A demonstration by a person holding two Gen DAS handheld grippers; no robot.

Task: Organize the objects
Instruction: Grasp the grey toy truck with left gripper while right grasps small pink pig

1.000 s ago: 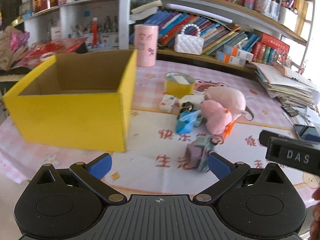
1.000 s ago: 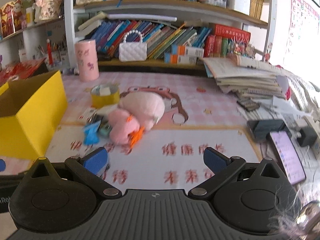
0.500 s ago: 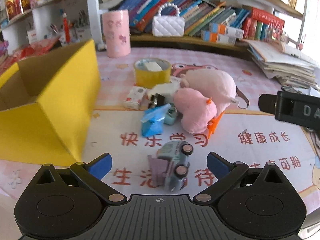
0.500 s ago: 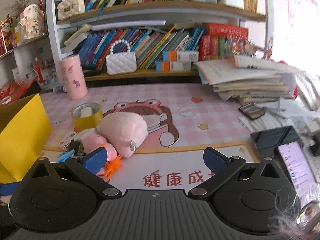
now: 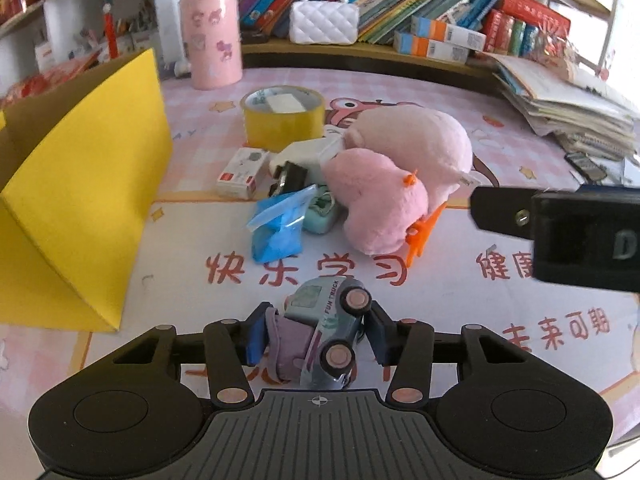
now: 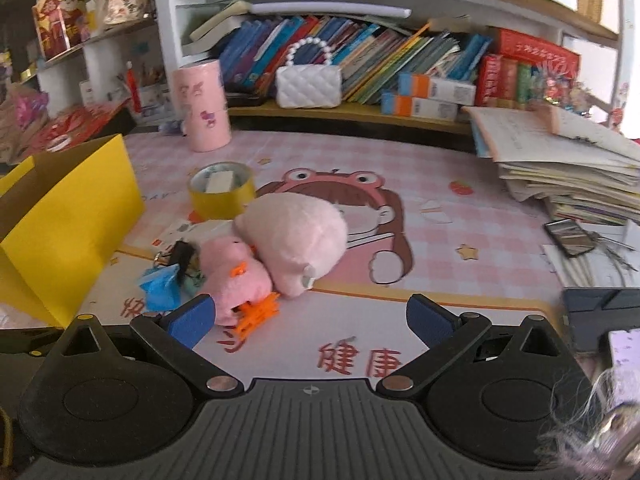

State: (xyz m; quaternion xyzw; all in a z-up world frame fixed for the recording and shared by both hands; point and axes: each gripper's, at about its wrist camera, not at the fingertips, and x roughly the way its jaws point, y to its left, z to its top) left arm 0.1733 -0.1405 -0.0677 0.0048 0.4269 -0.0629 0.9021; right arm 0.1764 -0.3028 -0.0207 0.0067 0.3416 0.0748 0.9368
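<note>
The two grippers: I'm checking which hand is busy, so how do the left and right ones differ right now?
The left gripper has its jaws closing on the toy truck, which lies tipped on its side between the pads; the right gripper stands wide open with nothing between its pads. The left is over the printed mat near the yellow box; the right points toward the pink plush toy. Both have blue pads and black bodies.

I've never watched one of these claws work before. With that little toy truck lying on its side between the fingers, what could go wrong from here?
The left claw is closing on the toy truck, which lies tipped on its side. The pads meet a purple part and a wheel, so it might twist or slip out. The yellow box stands close by; its wall could catch the truck on the way over.
</note>
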